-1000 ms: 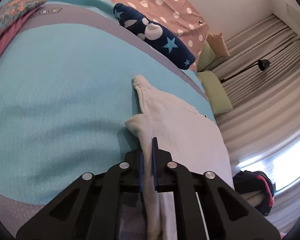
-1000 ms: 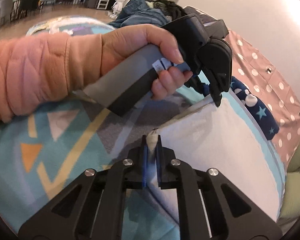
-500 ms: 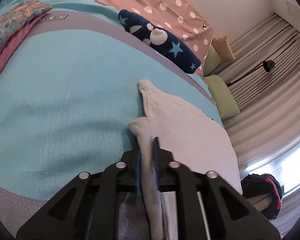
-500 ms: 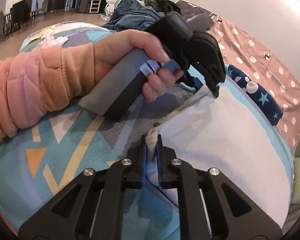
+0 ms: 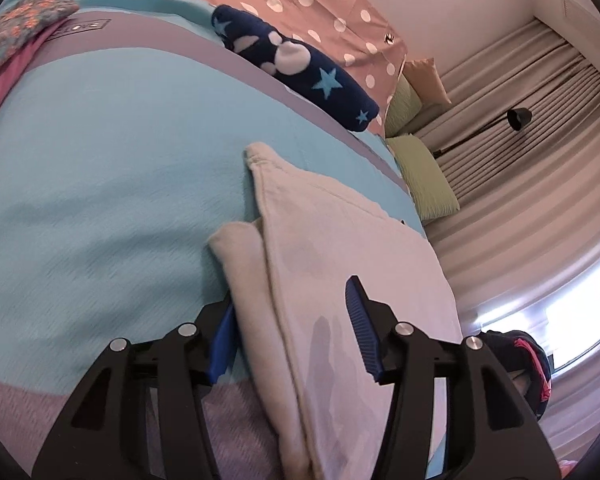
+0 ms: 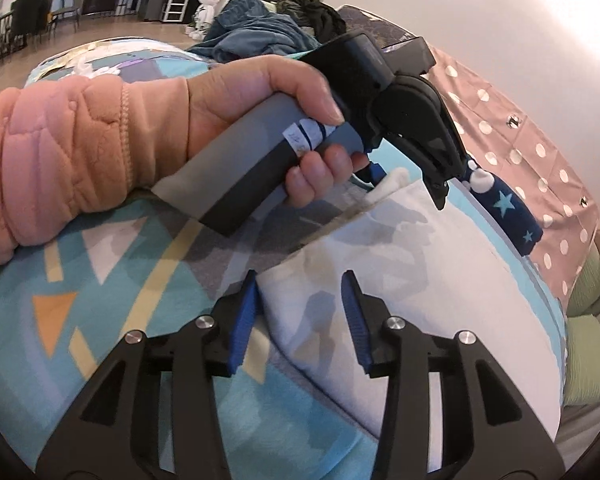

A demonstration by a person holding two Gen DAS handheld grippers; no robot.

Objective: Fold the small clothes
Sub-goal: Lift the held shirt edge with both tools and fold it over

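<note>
A white garment (image 5: 340, 256) lies folded on the turquoise bedspread (image 5: 100, 168), with one sleeve tip (image 5: 256, 150) pointing away. My left gripper (image 5: 290, 320) sits low over its near left edge. Its jaws are opening, and the folded edge lies loose between the blue pads (image 5: 360, 320). In the right wrist view the same garment (image 6: 440, 280) spreads to the right. My right gripper (image 6: 300, 312) straddles its near corner; its jaws are opening too, and nothing presses on the cloth. A hand (image 6: 260, 96) in a peach sleeve holds the left gripper (image 6: 408, 184) at the garment's far edge.
A navy star-patterned roll (image 5: 300, 68) and pink polka-dot fabric (image 5: 320, 4) lie beyond the garment. Green pillows (image 5: 424, 176) and curtains stand at the right, and a floral cloth (image 5: 16, 28) lies far left. A pile of blue clothes (image 6: 252, 28) sits behind the hand.
Both grippers were shut on the garment's edge. Their jaws have since spread apart and let go, and the cloth has dropped flat onto the bed.
</note>
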